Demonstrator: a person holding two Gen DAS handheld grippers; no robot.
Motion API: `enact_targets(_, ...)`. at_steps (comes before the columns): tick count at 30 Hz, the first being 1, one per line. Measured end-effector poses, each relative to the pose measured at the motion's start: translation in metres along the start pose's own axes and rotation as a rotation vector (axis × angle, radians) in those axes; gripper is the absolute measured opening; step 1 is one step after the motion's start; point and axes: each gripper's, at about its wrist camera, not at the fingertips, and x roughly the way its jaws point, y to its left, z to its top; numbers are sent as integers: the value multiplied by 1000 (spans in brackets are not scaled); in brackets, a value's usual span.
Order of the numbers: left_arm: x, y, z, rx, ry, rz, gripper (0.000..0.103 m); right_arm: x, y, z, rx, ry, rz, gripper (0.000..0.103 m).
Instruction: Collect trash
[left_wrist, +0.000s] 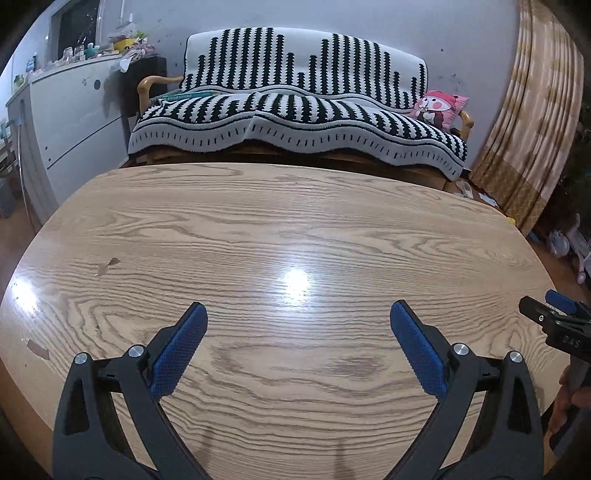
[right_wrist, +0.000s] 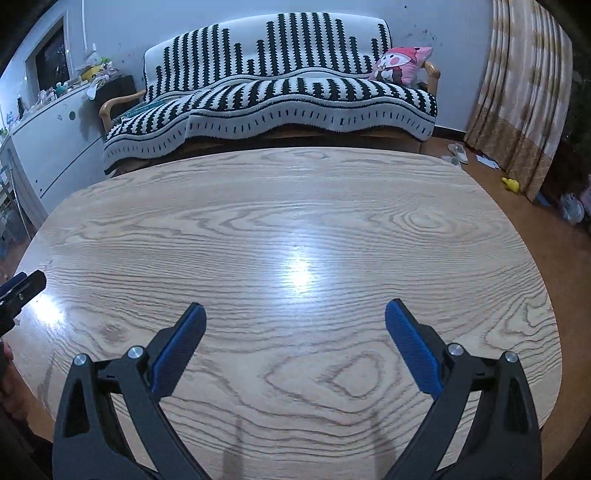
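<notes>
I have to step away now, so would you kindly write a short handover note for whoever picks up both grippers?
Left gripper: open, holding nothing, above the wooden table.
Right gripper: open, holding nothing, above the same table, beside the left one.
Trash: none visible on the tabletop in either wrist view; no bin in view. Small items lie on the floor near the curtain, too small to identify.
Done: cannot tell.
Left: locate the trash and a bin.

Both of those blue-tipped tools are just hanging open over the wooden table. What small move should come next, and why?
Probably turn the right tool toward the floor near the beige striped curtain, where a small white scrap of paper lies. The light wood-grain table shows no trash in either view, and both it and the left tool are open and hold nothing.
</notes>
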Motion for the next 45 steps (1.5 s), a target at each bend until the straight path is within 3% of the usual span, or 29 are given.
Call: enact_targets(45, 3, -8, 0, 22, 10, 4, 96, -5, -10, -2, 9, -1, 3, 94)
